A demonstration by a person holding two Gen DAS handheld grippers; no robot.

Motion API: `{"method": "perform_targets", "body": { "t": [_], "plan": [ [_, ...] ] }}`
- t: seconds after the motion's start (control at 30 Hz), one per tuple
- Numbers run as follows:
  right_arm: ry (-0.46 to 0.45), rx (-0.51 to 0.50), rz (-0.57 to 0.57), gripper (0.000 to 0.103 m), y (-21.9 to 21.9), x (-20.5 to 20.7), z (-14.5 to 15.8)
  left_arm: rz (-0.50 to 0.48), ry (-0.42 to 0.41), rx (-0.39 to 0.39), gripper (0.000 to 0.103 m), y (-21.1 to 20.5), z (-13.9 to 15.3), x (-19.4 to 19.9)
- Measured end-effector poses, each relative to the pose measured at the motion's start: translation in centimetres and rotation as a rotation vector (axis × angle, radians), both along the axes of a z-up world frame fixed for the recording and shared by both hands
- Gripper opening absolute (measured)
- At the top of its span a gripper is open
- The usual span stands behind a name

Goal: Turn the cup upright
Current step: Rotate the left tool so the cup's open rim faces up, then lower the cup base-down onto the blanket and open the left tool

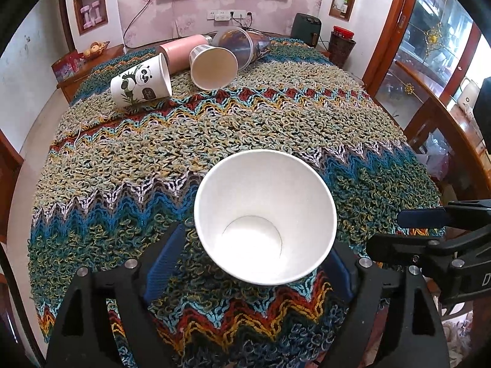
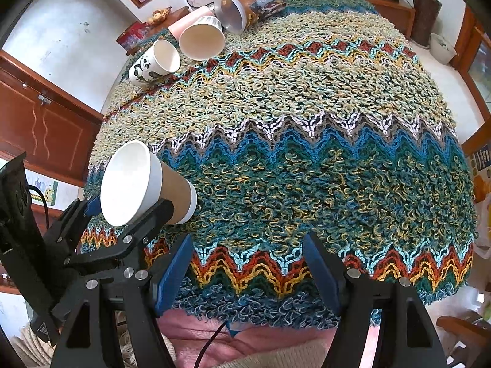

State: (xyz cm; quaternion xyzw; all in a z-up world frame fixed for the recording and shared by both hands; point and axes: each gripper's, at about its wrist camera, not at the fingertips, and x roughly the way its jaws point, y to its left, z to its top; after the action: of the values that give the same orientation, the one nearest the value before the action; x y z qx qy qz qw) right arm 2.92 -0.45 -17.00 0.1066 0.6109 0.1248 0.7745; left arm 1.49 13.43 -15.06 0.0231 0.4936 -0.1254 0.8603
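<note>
A paper cup [image 1: 265, 214] with a white inside and a brown sleeve [image 2: 144, 184] is held between the blue pads of my left gripper [image 1: 260, 254], tilted above the knitted cloth with its mouth facing the left camera. In the right wrist view the left gripper [image 2: 129, 214] shows at the lower left, shut on that cup. My right gripper [image 2: 248, 273] is open and empty over the near edge of the cloth; its fingers [image 1: 429, 217] show at the right edge of the left wrist view.
A panda cup [image 1: 141, 82], a striped paper cup [image 1: 213, 66], a pink tumbler [image 1: 181, 50] and a clear printed tumbler [image 1: 242, 46] lie on their sides at the far side of the table. The colourful knitted cloth [image 2: 307, 116] covers the table. Wooden cabinets stand around.
</note>
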Motion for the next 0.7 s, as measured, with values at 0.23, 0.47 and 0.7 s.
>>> {"method": "perform_targets", "body": {
  "t": [0.23, 0.47, 0.7],
  "plan": [
    [-0.01, 0.0, 0.008, 0.075, 0.42, 0.08, 0.23, 0.012, 0.006, -0.009, 0.088, 0.58, 0.18, -0.22],
    [-0.012, 0.009, 0.004, 0.075, 0.25, 0.02, 0.25, -0.006, 0.001, -0.012, 0.097, 0.47, 0.33, -0.4],
    [-0.024, 0.013, -0.003, 0.075, -0.04, -0.33, 0.58, -0.029, 0.008, -0.005, 0.099, 0.04, 0.21, -0.37]
  ]
}}
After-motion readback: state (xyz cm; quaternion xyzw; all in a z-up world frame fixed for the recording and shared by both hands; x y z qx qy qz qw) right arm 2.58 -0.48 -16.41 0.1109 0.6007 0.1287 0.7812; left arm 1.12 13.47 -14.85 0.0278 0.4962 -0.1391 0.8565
